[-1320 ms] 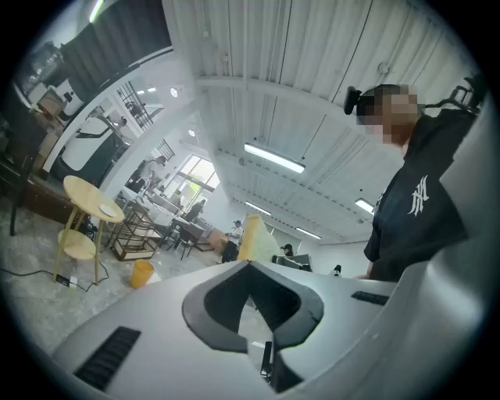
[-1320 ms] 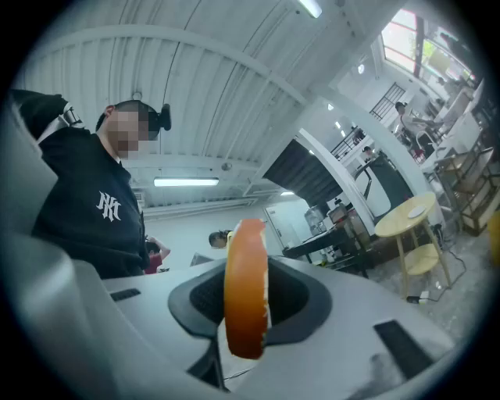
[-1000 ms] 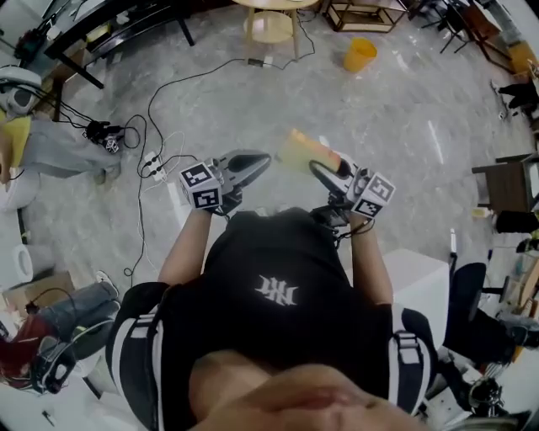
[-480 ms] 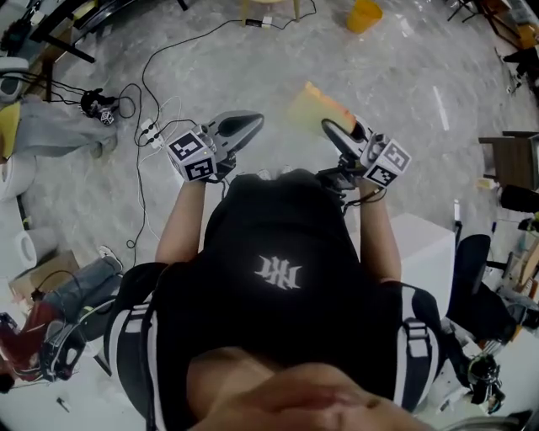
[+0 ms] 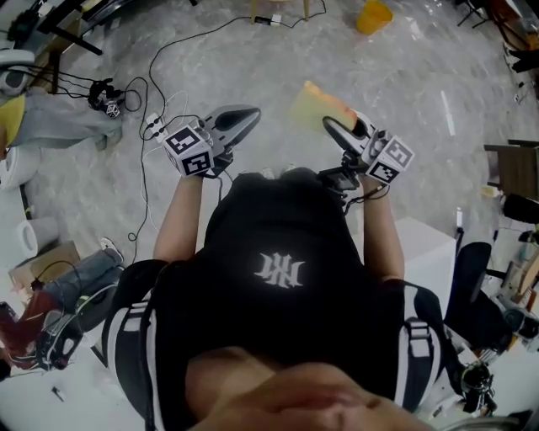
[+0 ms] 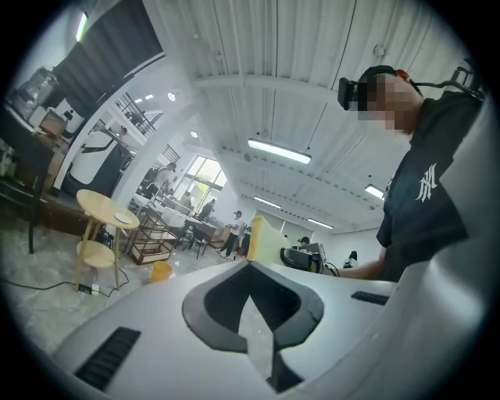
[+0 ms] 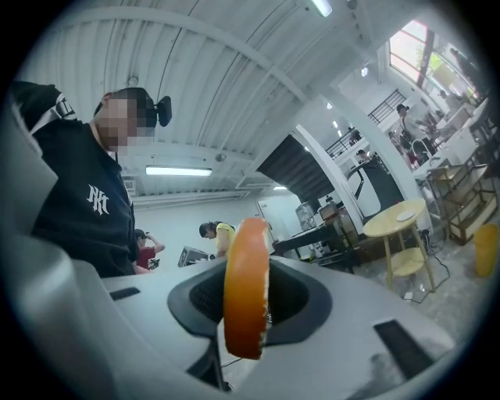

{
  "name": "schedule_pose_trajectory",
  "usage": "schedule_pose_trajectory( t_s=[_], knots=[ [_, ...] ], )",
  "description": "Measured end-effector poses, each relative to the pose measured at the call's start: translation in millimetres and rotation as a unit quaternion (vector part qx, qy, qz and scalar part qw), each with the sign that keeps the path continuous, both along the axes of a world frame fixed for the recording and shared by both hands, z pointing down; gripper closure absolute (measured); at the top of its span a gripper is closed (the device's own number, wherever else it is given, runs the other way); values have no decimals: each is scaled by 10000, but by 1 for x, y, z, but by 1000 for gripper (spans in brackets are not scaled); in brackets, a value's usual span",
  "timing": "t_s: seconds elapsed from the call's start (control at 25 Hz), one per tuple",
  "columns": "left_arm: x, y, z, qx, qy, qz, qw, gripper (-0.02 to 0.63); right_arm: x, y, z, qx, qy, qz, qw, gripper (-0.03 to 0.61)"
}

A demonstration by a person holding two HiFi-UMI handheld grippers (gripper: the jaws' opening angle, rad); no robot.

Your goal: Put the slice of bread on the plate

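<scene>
Edging slightly outward over the past second, the empty left gripper (image 5: 251, 113) is staying clenched while the right gripper (image 5: 331, 126) is gripping the slice of bread (image 5: 313, 107) aloft, no plate yet in view.

The white left tool (image 5: 248, 115) is left of the white right tool (image 5: 330, 126), both before the person (image 5: 286, 278). The orange-crusted slice of bread (image 5: 317, 104) stands on edge between the right tool's jaws. Beyond, the yellow plastic bucket (image 5: 373, 15) sits on the marbled floor (image 5: 253, 59), right of the round wooden table (image 6: 90, 201).
</scene>
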State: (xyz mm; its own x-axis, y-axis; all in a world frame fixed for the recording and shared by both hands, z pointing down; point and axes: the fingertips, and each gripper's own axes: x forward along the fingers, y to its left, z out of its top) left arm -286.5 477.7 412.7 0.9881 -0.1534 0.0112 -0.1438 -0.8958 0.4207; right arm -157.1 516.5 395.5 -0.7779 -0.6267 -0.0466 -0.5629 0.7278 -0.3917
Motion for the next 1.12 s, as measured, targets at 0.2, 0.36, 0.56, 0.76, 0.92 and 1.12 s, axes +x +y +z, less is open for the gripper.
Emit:
schedule_pose_trajectory(
  t_s=[0.2, 0.36, 0.56, 0.76, 0.92, 1.12],
  knots=[
    [-4, -18, 1, 105, -294, -176, 9994, 601, 7, -2, 0, -86, 22, 37, 10000, 480],
    [6, -24, -7, 152, -255, -79, 9995, 601, 17, -3, -2, -126, 0, 81, 9999, 480],
    [14, -22, 0, 127, -307, 5, 9994, 601, 19, -3, -2, -141, 67, 87, 9998, 480],
    [15, -24, 2, 129, -315, 33, 9994, 601, 20, -10, -4, -90, 158, 153, 9997, 480],
    [12, -20, 5, 134, -345, 3, 9993, 601, 20, -12, -4, -104, 150, 185, 9997, 480],
    [-2, -23, 12, 101, -362, -8, 9993, 601, 8, -21, -4, -110, 218, 221, 9995, 480]
  ],
)
